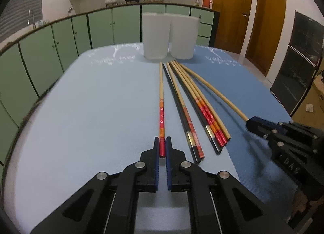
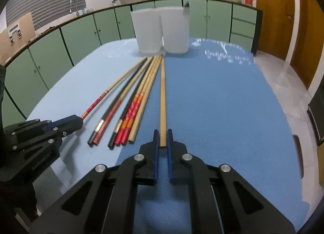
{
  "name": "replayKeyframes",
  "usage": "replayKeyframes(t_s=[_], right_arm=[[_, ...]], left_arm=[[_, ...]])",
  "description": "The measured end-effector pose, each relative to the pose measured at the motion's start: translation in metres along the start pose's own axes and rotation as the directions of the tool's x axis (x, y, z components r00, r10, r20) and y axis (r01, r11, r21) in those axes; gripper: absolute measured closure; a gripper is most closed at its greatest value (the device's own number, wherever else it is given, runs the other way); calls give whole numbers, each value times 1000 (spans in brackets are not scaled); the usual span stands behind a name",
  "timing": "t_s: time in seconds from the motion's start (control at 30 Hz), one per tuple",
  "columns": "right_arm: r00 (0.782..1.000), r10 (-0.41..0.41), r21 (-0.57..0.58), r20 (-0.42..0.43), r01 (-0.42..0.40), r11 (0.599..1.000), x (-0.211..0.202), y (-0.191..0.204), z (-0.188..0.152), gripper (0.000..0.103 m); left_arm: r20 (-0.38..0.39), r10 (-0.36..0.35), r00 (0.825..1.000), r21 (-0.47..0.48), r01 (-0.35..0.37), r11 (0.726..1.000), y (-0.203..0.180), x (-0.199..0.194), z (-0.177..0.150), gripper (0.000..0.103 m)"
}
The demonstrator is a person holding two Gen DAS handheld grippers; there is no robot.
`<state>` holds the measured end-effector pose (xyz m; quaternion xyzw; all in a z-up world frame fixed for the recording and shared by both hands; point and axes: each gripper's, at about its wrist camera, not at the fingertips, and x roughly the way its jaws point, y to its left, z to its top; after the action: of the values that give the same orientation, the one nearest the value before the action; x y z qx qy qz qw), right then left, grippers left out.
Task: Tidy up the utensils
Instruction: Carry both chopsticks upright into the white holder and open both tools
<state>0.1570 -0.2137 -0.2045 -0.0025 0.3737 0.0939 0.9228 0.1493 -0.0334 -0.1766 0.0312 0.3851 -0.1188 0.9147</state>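
Several chopsticks (image 1: 194,110) lie fanned on the blue table mats, tips toward two white containers (image 1: 156,35) at the far side. My left gripper (image 1: 162,142) is shut on the red-patterned end of a bamboo chopstick (image 1: 161,96); it shows at the left in the right wrist view (image 2: 81,121). My right gripper (image 2: 163,134) is shut on the end of a plain bamboo chopstick (image 2: 162,96); it shows at the right in the left wrist view (image 1: 250,123). The other chopsticks (image 2: 129,110) lie between the two held ones.
A light blue mat (image 1: 91,112) covers the left of the table and a darker blue mat (image 2: 222,102) the right. The two containers (image 2: 162,31) stand side by side. Green cabinets (image 1: 50,51) run behind; wooden doors (image 1: 232,11) at right.
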Motion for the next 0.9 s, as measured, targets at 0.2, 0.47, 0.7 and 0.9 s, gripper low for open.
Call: replayKeyframes(t_s=[0.2,0.47,0.7,0.9], right_arm=[[997,24,-4,73,-24,1000,-35,-7,32,97],[981,49,-34,187,-43,998,-84,-22,92,97],[978,109,-22,179,-107,994,-88,-32,143,97],[973,130,-50,193,-122,991,-95,-34,179,97]], left_arm=[[87,4,996,10,-5,1000,7,-40,26,97],[229,-18,973,9,16,1000,17,-92,81,97],[289,-71,955,24,67,997,22,-108,120,97],[328,-78,941,37,70,997,27,-112,148,98]])
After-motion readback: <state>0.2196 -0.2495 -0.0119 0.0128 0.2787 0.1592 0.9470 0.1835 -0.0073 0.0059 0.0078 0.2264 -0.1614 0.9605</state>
